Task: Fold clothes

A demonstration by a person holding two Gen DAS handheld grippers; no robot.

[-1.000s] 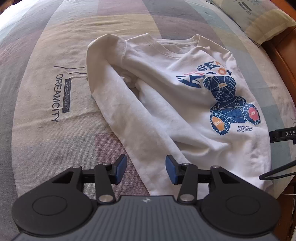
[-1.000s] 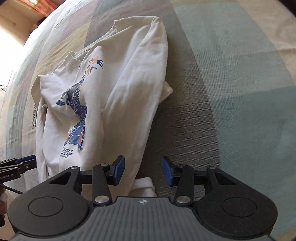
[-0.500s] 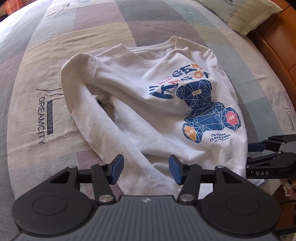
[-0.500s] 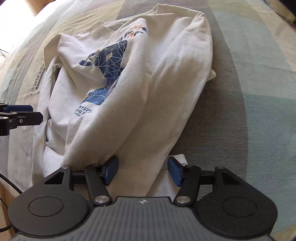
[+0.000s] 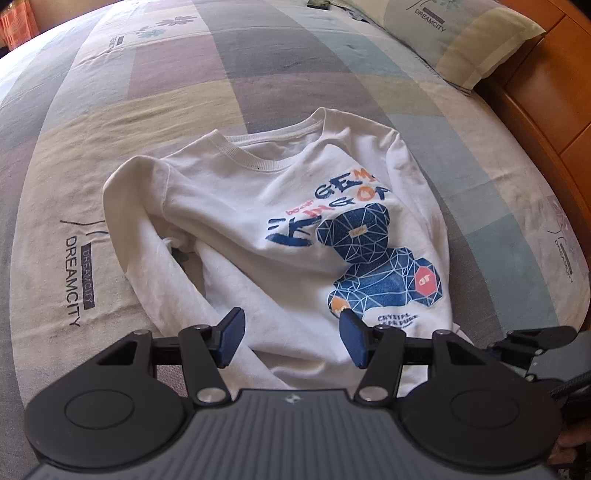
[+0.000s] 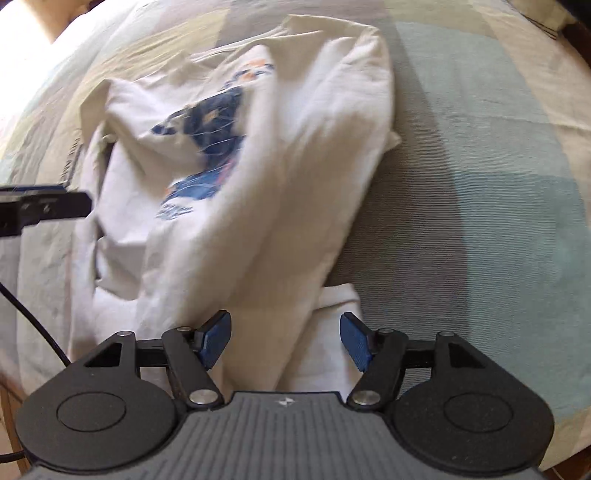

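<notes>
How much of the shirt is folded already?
Partly. Both sleeves of the white sweatshirt already lie folded along its body. Both the left gripper and right gripper are open at the bottom hem, gripping nothing. Folding the hem toward the collar remains.

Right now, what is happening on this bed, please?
A person holds a two-finger gripper in each hand over a white sweatshirt that lies face up on a patchwork bedspread, with both sleeves folded across its body. The left gripper and the right gripper hover at the hem end of the sweatshirt, both with jaws wide open and holding nothing. The fabric is rumpled and no lengthwise fold is made yet. A pillow lies at the headboard.
</notes>
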